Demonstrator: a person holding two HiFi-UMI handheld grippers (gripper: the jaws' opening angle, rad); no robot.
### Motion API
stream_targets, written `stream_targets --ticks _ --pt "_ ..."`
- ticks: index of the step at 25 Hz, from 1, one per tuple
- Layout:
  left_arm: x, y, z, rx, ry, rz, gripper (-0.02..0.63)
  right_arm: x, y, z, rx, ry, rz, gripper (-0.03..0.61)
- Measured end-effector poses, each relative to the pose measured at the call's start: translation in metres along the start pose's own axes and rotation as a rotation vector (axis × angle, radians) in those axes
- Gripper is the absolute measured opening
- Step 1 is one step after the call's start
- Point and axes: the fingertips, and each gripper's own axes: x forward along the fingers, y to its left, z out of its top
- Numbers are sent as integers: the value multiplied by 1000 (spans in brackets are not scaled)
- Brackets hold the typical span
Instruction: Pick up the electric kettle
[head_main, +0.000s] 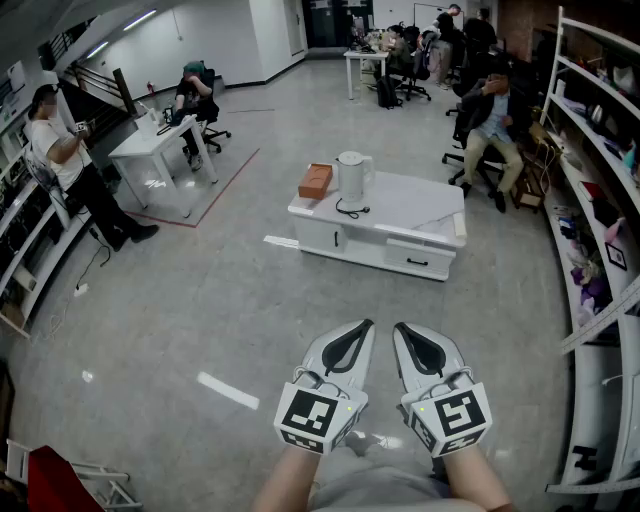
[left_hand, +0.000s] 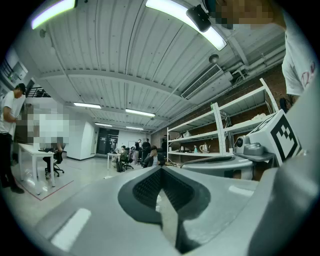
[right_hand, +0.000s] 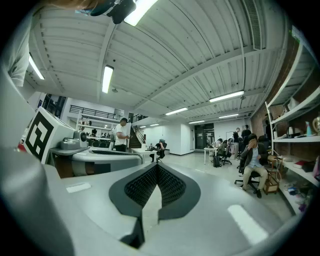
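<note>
A white electric kettle (head_main: 352, 179) stands upright on its base near the back left of a low white cabinet (head_main: 415, 212) in the middle of the room. Its black cord lies in front of it. Both grippers are held side by side close to me, well short of the cabinet and pointing toward it. My left gripper (head_main: 366, 326) has its jaws closed tip to tip with nothing between them, and so has my right gripper (head_main: 399, 328). The left gripper (left_hand: 161, 169) and the right gripper (right_hand: 157, 165) views show only the room, not the kettle.
An orange-brown box (head_main: 315, 180) lies left of the kettle on the cabinet. Open shelving (head_main: 600, 215) runs along the right wall. White desks (head_main: 152, 150) with a seated person stand at the left, and another person sits on a chair (head_main: 488, 125) behind the cabinet.
</note>
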Motion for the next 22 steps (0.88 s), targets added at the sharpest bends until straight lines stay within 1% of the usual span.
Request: stream_targets --ticks 5,11,15,18,22 --pt "-3 -23 0 6 8 13 2 -22 -6 0 -1 1 12 23" --pt "-5 -42 -6 12 20 40 2 -37 -7 -8 2 7 55 23" --pt "2 -47 -10 5 33 53 2 -40 -11 -5 8 -13 92 25" --pt "9 -46 -11 0 39 56 2 -38 -17 -5 4 -7 92 25" --pt "20 -40 -11 -7 33 64 2 -32 -32 -12 -7 19 70 25"
